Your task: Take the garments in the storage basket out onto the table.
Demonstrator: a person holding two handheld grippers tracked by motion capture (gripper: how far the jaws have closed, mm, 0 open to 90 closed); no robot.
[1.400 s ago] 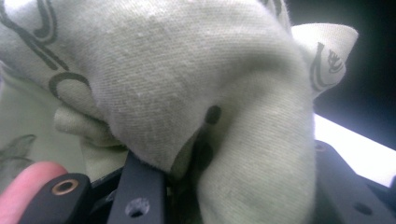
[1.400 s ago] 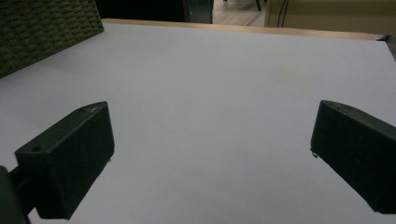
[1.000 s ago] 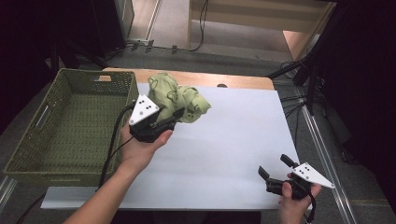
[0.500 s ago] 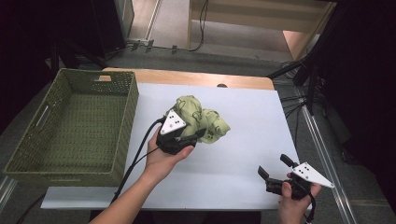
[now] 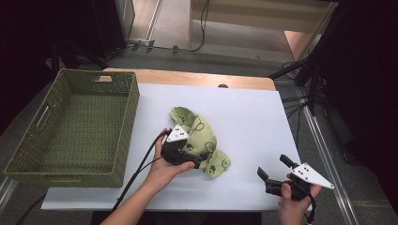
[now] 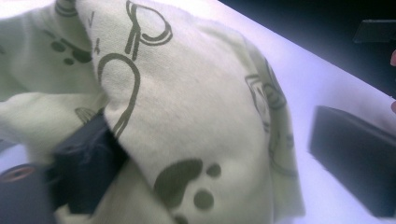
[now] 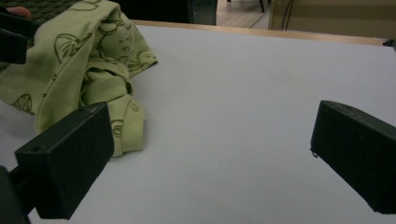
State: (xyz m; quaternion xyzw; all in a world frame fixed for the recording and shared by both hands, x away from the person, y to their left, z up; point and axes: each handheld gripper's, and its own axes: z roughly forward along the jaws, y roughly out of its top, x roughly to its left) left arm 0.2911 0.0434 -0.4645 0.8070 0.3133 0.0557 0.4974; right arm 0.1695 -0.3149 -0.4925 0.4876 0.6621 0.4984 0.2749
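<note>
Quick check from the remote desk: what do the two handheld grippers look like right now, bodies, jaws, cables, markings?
Both are black. The left gripper carries a pale three-cornered plate with dark dots, and a black cable trails back along the bare forearm. The right gripper has the same dotted plate. Its jaws are blocky, matte black.

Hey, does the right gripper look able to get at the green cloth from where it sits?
Probably yes. The right gripper has its jaws open and aimed toward the cloth, with bare table between them. The left gripper sits at the cloth's far side, not in the path.
</note>
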